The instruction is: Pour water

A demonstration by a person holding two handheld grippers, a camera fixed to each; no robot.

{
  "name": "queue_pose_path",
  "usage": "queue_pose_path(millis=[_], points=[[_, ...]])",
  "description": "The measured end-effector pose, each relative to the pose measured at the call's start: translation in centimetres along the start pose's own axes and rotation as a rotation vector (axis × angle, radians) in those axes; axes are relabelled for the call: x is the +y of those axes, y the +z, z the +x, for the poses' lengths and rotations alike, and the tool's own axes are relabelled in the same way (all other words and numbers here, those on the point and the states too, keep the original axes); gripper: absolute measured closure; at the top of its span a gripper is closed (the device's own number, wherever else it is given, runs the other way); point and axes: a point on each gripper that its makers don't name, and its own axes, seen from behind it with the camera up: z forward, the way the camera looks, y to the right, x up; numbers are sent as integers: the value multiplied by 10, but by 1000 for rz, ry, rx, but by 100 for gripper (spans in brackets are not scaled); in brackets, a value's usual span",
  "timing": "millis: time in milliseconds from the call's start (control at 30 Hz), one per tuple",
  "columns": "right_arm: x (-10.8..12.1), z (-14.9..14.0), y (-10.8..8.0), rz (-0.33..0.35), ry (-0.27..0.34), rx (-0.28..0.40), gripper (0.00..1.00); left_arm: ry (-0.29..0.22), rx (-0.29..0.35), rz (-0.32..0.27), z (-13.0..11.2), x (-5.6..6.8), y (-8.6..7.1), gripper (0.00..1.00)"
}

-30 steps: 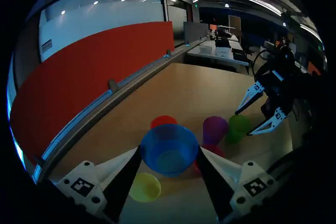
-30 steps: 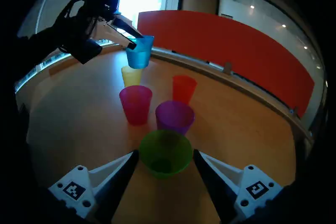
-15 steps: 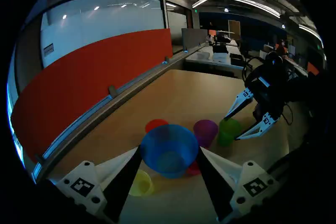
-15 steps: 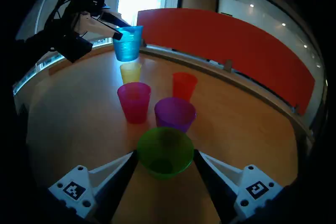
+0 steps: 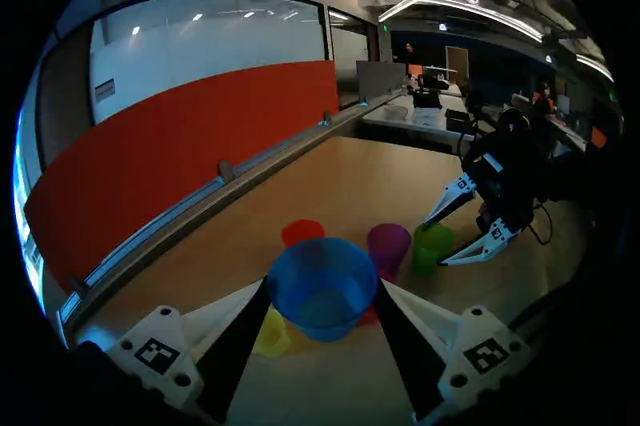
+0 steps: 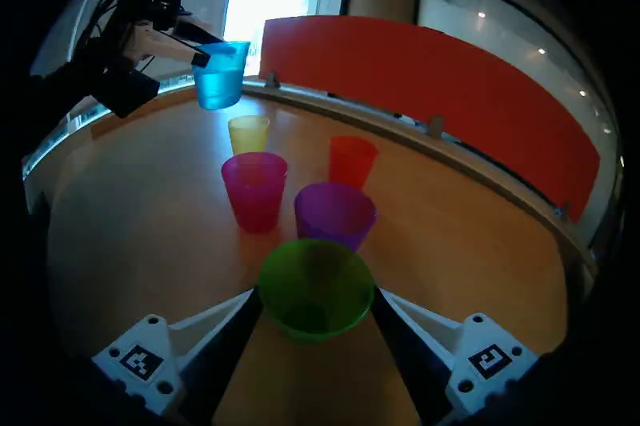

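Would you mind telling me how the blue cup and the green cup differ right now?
The blue cup hangs in the air, gripped by the left gripper; the green cup stands on the table between the right gripper's fingers. The blue cup is blue, the green cup green. Both are upright, translucent, tapered cups.

Left claw held high, right claw low, both clamped.
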Motion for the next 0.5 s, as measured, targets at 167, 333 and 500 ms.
queue_pose_path(millis=[167, 333, 500], points=[[0, -1, 1, -1, 15, 6, 3, -11, 3, 9, -6, 3, -6, 13], [2, -2, 0, -10, 34, 14, 9, -26, 5, 25, -14, 4, -12, 13], [2, 0, -3, -20, 48, 32, 9, -38, 9, 39, -22, 7, -17, 13]])
